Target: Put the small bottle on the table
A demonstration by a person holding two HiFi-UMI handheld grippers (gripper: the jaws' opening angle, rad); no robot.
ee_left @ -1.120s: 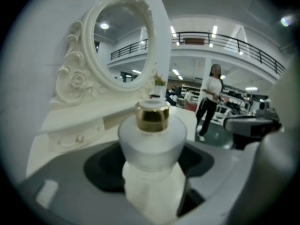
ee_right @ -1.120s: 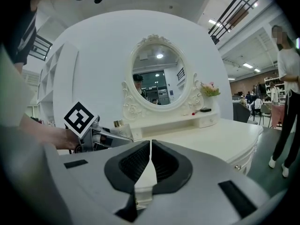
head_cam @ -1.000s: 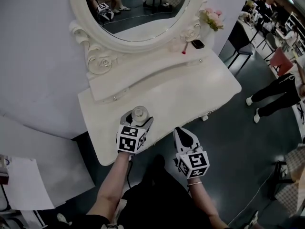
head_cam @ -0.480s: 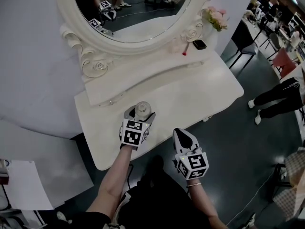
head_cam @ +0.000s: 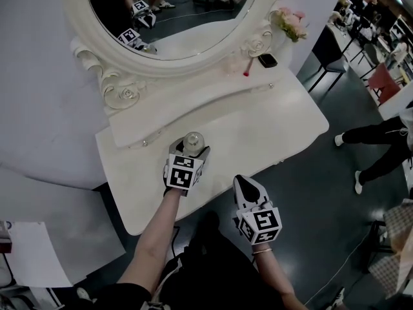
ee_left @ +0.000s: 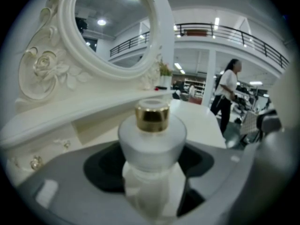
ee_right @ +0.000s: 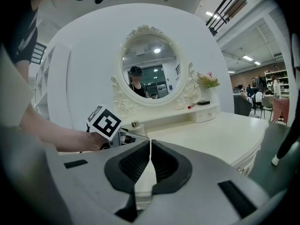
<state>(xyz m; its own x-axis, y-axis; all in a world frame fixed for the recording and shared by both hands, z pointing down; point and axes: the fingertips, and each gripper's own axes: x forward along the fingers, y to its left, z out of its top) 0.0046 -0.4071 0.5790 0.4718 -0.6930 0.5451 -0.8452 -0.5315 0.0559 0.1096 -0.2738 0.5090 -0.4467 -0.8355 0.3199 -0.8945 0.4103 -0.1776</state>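
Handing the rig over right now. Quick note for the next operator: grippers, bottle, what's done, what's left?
Left gripper: shut on the small bottle (frosted, gold cap), held upright over the front-left part of the white dressing table.
Right gripper: shut, empty, just off the table's front edge.
Done: bottle is in grip and over the tabletop.
Left: the views don't show whether its base touches the top. Set it down, open the left jaws, back the gripper away.
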